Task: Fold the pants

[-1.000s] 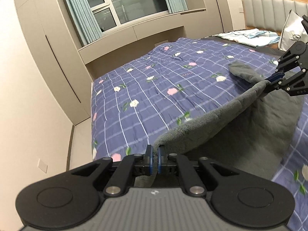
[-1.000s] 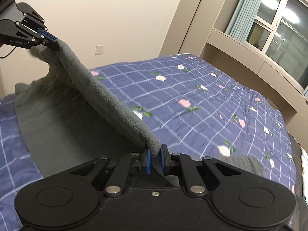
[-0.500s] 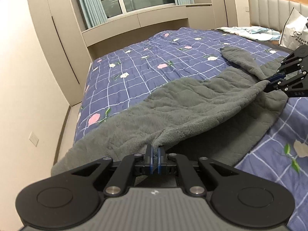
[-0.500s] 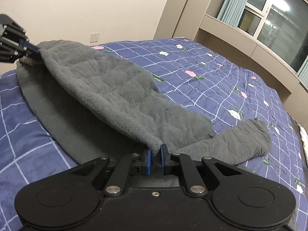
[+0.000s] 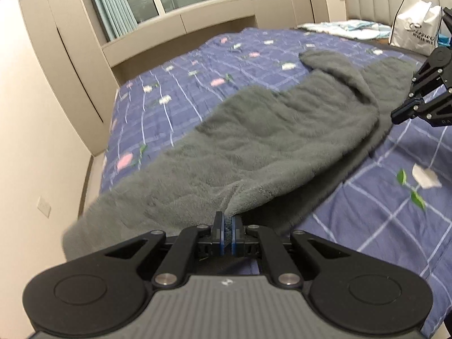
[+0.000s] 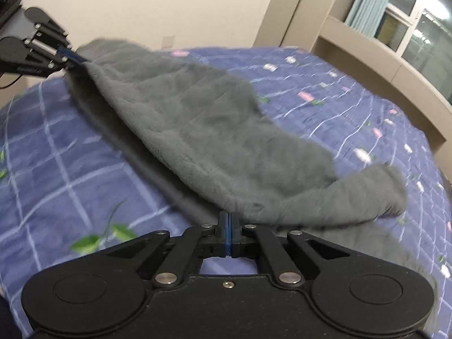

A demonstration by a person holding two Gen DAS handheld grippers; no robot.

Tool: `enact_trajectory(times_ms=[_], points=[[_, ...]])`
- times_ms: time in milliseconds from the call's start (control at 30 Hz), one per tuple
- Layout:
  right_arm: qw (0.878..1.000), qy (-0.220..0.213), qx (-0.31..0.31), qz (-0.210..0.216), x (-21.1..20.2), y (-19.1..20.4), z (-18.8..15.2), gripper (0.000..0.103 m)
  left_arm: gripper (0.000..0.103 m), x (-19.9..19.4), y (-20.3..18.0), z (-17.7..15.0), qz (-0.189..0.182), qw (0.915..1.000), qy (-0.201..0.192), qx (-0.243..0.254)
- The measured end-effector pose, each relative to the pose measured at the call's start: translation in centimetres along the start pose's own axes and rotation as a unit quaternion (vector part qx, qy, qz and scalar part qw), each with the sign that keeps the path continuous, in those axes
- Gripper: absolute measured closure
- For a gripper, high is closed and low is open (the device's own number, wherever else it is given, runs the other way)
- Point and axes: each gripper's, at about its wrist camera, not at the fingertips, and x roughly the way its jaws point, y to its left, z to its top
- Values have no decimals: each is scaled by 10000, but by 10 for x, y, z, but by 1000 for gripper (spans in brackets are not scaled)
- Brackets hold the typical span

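Observation:
Grey fleece pants (image 5: pixel 254 147) lie folded lengthwise on the blue checked bed quilt (image 5: pixel 180 90); they also show in the right wrist view (image 6: pixel 203 130). My left gripper (image 5: pixel 226 226) is shut on the pants' near edge, which still rises into the jaws. It also shows in the right wrist view (image 6: pixel 74 56) at the upper left, pinching the cloth. My right gripper (image 6: pixel 228 220) has its pads pressed together at the pants' edge; no cloth shows between them. In the left wrist view it (image 5: pixel 397 117) hangs shut, just clear of the pants at the right.
A white shopping bag (image 5: pixel 415 25) and a light blue cloth (image 5: pixel 339 26) lie by the padded headboard. Beige cupboards (image 5: pixel 70 65) and a window ledge (image 5: pixel 180 31) run along the bed's far side. The floor gap (image 5: pixel 87 175) lies left of the bed.
Both grippers have lowered the lifted pants edge down onto the lower layer. The right gripper now sits clear of the cloth edge. The left still pinches it.

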Motion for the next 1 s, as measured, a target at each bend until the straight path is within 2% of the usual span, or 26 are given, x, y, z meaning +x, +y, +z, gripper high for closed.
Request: enact_trajectory(times_ms=[67, 167, 200, 233, 267, 300, 333, 367, 400, 433, 467, 500, 567, 633, 667, 700, 800, 1000], points=[[9999, 140, -20, -48, 7, 6, -7, 103, 100, 7, -1, -3, 3, 10000, 79, -59], [9991, 171, 375, -61, 14, 2, -12, 102, 100, 13, -1, -5, 1, 9997, 184, -179], [9985, 153, 515, -83, 15, 0, -13, 98, 99, 16, 0, -6, -10, 9995, 233, -196], [9977, 126, 667, -87, 15, -2, -14, 86, 99, 16, -1, -7, 0, 9994, 249, -228], [9965, 75, 821, -105, 15, -5, -14, 80, 97, 17, 0, -7, -2, 9992, 273, -291], [9951, 11, 981, -112, 14, -8, -15, 78, 95, 18, 1, -7, -26, 9987, 327, -383], [9936, -35, 1120, -112, 13, -10, -16, 70, 94, 18, 2, -6, -31, 9981, 358, -502], [9918, -71, 1269, -141, 11, -12, -19, 59, 90, 17, 3, -5, -35, 9973, 360, -639], [9900, -102, 1393, -177, 10, -14, -22, 52, 80, 16, 3, -4, -50, 9962, 369, -788], [9882, -128, 1515, -207, 9, -16, -25, 40, 72, 16, 4, -2, -111, 9951, 374, -910], [9862, -155, 1633, -230, 7, -18, -29, 31, 56, 16, 5, 0, -184, 9939, 359, -1026], [9837, -188, 1773, -255, 5, -21, -33, 27, 44, 16, 3, 3, -246, 9926, 332, -1141], [9798, -239, 1961, -324, 2, -27, -41, 18, 40, 17, 0, 10, -363, 9907, 288, -1276], [9760, -268, 2105, -495, -2, -37, -50, 10, 28, 19, -6, 19, -448, 9900, 245, -1312], [9735, -282, 2190, -590, -3, -43, -54, 5, 17, 22, -10, 25, -493, 9897, 198, -1329], [9699, -314, 2313, -692, -5, -52, -58, 3, 9, 25, -15, 31, -556, 9893, 140, -1341], [9601, -391, 2603, -945, -7, -82, -66, 1, 3, 37, -34, 53, -783, 9883, -41, -1307], [9526, -272, 2709, -1356, 8, -150, -49, 0, 1, 77, -78, 102, -1134, 9872, -233, -1100]])
